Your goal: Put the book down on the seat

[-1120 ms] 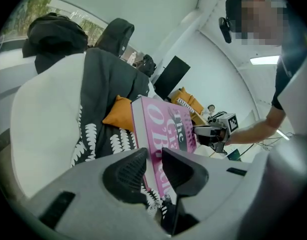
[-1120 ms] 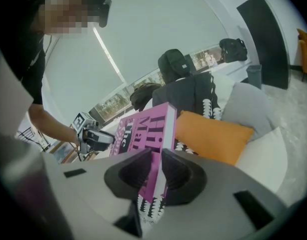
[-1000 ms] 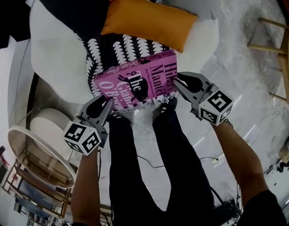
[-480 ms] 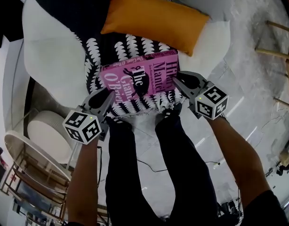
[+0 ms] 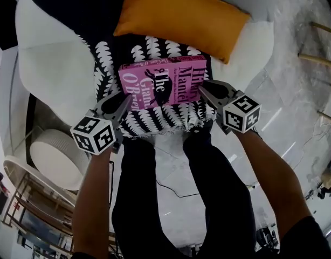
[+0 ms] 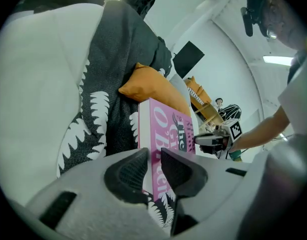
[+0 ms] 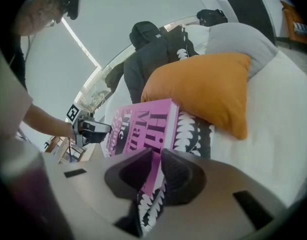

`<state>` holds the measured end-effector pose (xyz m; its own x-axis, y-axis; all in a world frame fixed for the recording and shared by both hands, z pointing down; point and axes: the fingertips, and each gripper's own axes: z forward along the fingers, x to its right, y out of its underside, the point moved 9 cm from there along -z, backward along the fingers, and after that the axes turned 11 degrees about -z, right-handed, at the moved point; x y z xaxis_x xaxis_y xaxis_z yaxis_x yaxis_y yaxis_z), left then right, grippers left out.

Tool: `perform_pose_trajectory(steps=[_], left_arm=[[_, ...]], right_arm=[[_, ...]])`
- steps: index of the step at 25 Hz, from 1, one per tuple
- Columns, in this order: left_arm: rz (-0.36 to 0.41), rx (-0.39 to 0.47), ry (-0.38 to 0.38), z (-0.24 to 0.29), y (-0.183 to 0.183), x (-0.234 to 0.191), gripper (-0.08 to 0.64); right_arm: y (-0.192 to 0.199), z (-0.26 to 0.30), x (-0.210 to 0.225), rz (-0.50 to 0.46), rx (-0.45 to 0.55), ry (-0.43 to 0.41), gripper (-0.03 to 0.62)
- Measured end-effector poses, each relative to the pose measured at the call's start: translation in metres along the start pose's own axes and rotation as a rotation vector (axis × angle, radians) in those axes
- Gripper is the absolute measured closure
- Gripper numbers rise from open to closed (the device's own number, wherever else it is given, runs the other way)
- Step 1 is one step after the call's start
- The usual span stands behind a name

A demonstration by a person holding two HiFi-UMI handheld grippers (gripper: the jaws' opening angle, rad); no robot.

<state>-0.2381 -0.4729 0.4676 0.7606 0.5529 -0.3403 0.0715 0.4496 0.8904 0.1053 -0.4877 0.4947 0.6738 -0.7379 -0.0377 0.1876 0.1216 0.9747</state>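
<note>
A pink book [image 5: 163, 85] lies nearly flat, low over the black-and-white patterned throw [image 5: 149, 120] that covers the seat. My left gripper [image 5: 124, 99] grips the book's left edge and my right gripper [image 5: 202, 89] its right edge. In the left gripper view the book [image 6: 166, 129] stands between the pads of the left gripper [image 6: 154, 156], whose jaws have just been closing on it. In the right gripper view the right gripper [image 7: 157, 156] pinches the book [image 7: 138, 124] at its near edge. Whether the book touches the throw I cannot tell.
An orange cushion [image 5: 181, 15] leans at the back of the seat, just beyond the book. White padded arms [image 5: 52, 63] flank the throw. A round white side table [image 5: 55, 155] stands at the lower left, a wooden stool [image 5: 327, 47] at the right. The person's legs [image 5: 154, 198] stand before the seat.
Both grippers have carried the book forward and lower, from the seat's front edge to over the throw, closer to the orange cushion.
</note>
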Motion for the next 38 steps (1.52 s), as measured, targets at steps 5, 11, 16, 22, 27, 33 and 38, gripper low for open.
perform_pose_trajectory(steps=[5,11,16,22,27,33,38], left_arm=[[0.002,-0.006,0.002,0.01,0.001,-0.01,0.463],[0.0,-0.004,-0.01,0.019,0.006,-0.018,0.465],[-0.018,0.007,-0.021,0.023,0.014,-0.026,0.465],[-0.055,0.017,-0.037,0.028,0.019,-0.033,0.466],[-0.08,0.018,-0.059,0.029,0.019,-0.034,0.466],[-0.076,0.005,-0.084,0.029,0.02,-0.031,0.466],[-0.088,0.01,-0.131,0.015,0.018,-0.03,0.466]], right_arm=[[0.01,0.006,0.004,0.012,0.001,-0.004,0.518],[0.021,0.015,0.006,0.003,-0.038,-0.006,0.52],[0.021,0.021,0.009,0.003,-0.024,-0.002,0.52],[0.024,0.026,0.011,-0.001,-0.028,-0.002,0.518],[0.022,0.028,0.009,-0.002,-0.037,0.016,0.518],[0.021,0.027,0.007,-0.006,-0.051,0.027,0.518],[0.016,0.021,0.004,-0.023,-0.076,0.082,0.518]])
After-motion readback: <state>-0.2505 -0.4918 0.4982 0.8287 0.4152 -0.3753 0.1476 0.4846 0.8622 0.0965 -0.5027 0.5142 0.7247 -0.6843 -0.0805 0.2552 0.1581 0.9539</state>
